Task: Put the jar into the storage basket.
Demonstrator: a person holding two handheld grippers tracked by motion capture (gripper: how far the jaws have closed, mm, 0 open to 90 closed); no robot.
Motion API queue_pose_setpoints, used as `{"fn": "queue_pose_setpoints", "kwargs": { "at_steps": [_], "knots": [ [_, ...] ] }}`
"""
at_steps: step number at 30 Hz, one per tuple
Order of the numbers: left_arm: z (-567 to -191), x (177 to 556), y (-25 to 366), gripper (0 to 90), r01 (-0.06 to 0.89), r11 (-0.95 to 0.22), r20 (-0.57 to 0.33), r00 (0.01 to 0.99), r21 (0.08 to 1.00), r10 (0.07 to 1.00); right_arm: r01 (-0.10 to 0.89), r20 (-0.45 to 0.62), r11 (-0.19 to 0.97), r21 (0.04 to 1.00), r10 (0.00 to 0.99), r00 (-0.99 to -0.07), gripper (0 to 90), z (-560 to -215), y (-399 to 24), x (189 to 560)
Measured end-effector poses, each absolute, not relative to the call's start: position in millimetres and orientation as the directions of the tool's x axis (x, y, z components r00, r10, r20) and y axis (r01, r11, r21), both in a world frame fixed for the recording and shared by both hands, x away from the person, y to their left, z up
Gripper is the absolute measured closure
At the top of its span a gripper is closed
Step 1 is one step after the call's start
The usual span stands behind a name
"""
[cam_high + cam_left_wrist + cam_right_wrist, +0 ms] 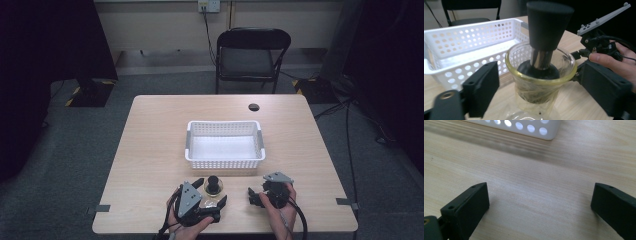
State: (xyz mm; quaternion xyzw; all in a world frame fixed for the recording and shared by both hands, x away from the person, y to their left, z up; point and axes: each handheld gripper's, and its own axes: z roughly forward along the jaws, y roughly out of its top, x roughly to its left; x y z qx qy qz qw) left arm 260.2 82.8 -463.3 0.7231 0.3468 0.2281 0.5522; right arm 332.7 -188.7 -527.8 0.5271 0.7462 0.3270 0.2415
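Behind glass cup, white perforated plastic basket (224,163) sits mid-table, empty, on pale wood-grain tabletop (150,145); black folding chair (251,52) beyond far edge. Left gripper (212,192) jaws wide, flanking small clear glass cup (541,75), not pinching. Black cone-topped metal-necked stopper (546,37) stands inside cup. Right gripper (539,205) jaws wide, low over bare wood, right of cup.

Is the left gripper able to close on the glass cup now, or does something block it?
Probably yes. The left gripper is open, one of its fingers on each side of the glass cup. Nothing stands between them; the white basket lies behind.
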Motion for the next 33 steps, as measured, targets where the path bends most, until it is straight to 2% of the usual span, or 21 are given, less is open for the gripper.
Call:
{"fn": "queue_pose_setpoints", "kwargs": {
  "at_steps": [5,8,11,14,33],
  "knots": [
    [-467,266,82,25.6,0.257,-0.143,-0.066,0.662,0.956,0.747,0.629,-0.015,0.230,0.742,0.945,-0.327,0.7,-528,-189,333],
    [-473,270,81,35.1,0.261,-0.133,-0.081,0.672,0.956,0.736,0.630,-0.014,0.229,0.742,0.945,-0.327,0.6,-528,-189,333],
    [-475,270,80,42.5,0.242,-0.131,-0.071,0.681,0.961,0.729,0.629,-0.015,0.230,0.743,0.945,-0.327,0.7,-528,-189,333],
    [-473,269,81,45.4,0.220,-0.150,-0.041,0.680,0.964,0.732,0.629,-0.015,0.230,0.743,0.945,-0.327,0.7,-528,-189,333],
    [-461,271,85,46.0,0.216,-0.151,-0.036,0.674,0.965,0.738,0.629,-0.015,0.230,0.742,0.945,-0.327,0.7,-528,-189,333]
  ]
}}
